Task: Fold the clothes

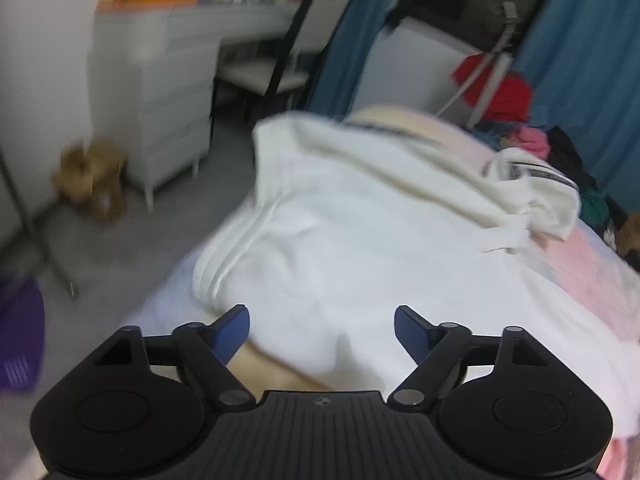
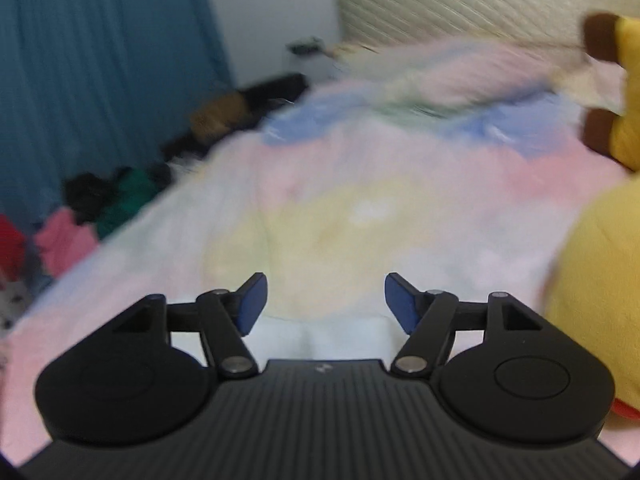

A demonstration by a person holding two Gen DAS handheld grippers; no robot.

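- Two grippers, both with jaws spread wide and nothing between the blue pads: the left gripper [image 1: 322, 330] and the right gripper [image 2: 325, 300] hold no cloth.
- The white garment [image 1: 360, 232] fills the middle of the left wrist view, lying on the bed [image 1: 592, 280] just ahead of and below the left gripper; its near hem sits between the spread jaws.
- Its long axis runs from lower centre to the upper middle of the frame, away from the gripper; a striped cuff or hem [image 1: 536, 172] is bunched at the right, so the fold looks unfinished.
- In the right wrist view only a strip of white cloth [image 2: 320, 336] shows at the bottom centre, right under the gripper; ahead lies the pastel blanket [image 2: 360, 184] and a yellow plush [image 2: 600, 272] at the right edge.
- Judging by this, the left gripper faces most of the garment, and the bunched right side probably needs attention next.
- A pile of clothes [image 1: 532, 140] waits at the upper right.
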